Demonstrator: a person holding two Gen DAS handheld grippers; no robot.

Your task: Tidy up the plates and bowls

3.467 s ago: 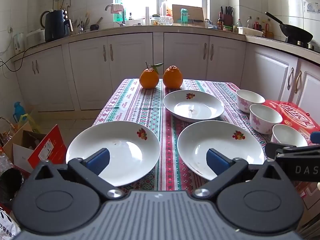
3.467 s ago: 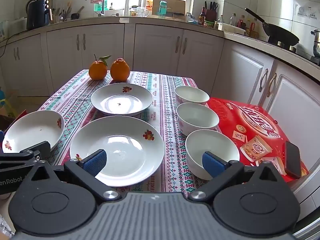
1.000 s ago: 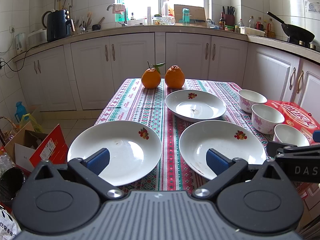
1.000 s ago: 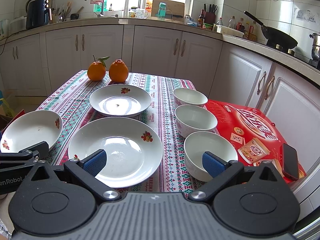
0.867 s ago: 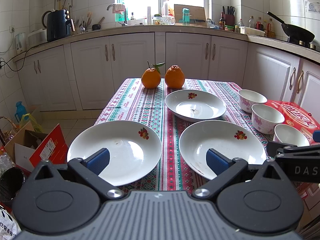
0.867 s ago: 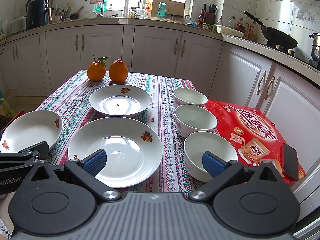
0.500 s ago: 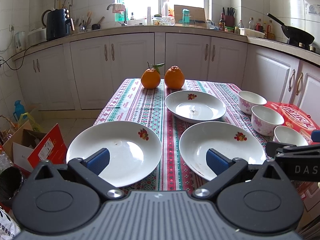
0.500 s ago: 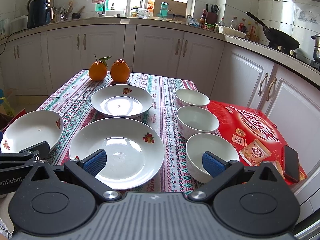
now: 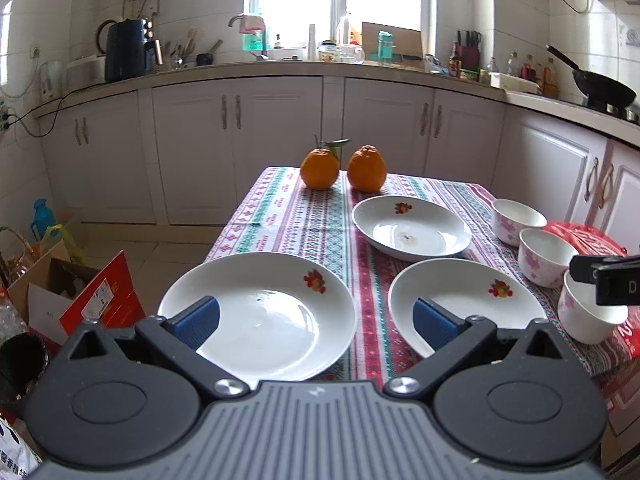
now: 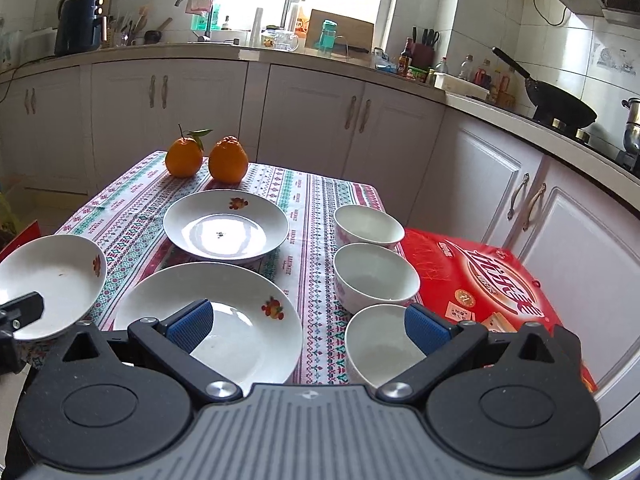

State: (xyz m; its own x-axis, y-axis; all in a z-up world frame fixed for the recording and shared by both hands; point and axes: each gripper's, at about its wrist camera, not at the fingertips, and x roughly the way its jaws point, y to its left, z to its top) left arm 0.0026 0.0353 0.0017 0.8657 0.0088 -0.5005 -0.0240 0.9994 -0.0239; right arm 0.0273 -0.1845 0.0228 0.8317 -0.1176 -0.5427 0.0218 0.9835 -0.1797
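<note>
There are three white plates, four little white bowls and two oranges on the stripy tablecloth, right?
Nearly. The right wrist view shows three small white bowls, not four: far, middle and near. Three white plates and two oranges are right.

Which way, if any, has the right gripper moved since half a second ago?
Yes. The right gripper has shifted slightly right: the nearest bowl, earlier centred behind its right pad, now lies mostly between the open pads.
</note>
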